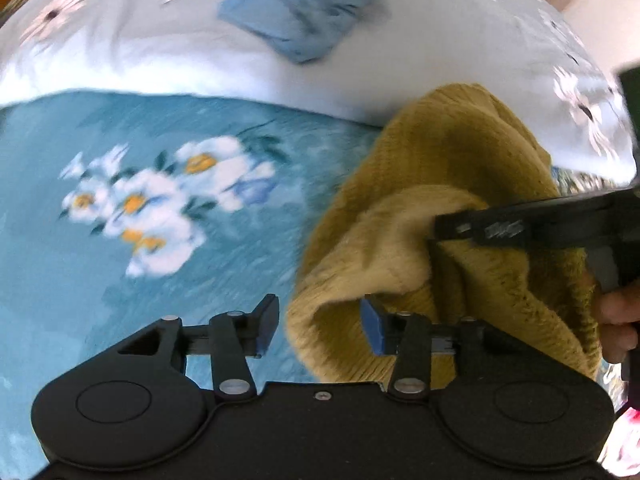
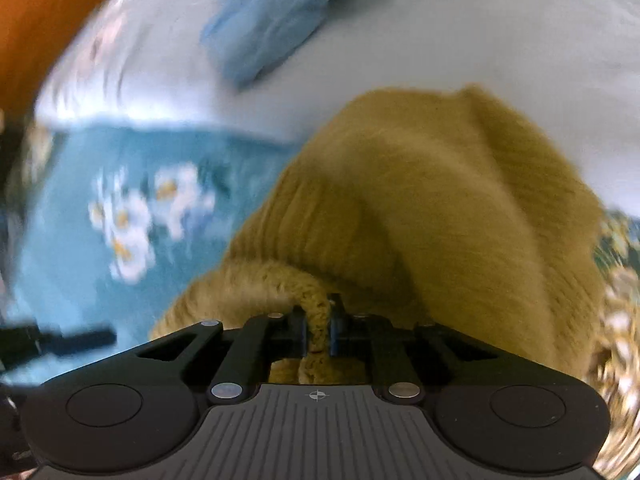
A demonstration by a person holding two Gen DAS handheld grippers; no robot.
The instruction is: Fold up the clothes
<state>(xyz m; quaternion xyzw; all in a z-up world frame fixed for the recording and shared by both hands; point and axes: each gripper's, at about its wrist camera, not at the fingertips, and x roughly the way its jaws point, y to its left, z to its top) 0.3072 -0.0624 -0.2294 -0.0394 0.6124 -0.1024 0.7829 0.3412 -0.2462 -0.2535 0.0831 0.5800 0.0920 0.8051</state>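
1. Mustard knit sweater bunched on my teal floral bedspread, against the white sheet's edge.
2. Right wrist view: right gripper clamped on a sweater fold.
3. Left wrist view: left gripper fingers apart, sweater edge between, unpinched; blue garment beyond.

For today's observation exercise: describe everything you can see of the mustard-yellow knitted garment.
The mustard-yellow knitted garment looks like thick ribbed wool, bunched in a rumpled heap, not yet folded flat. It lies on the teal flowered bedspread, its far side against the pale pillow. The right gripper is shut on a rolled edge. The left gripper stands open at another edge, the pads not pressing on it.
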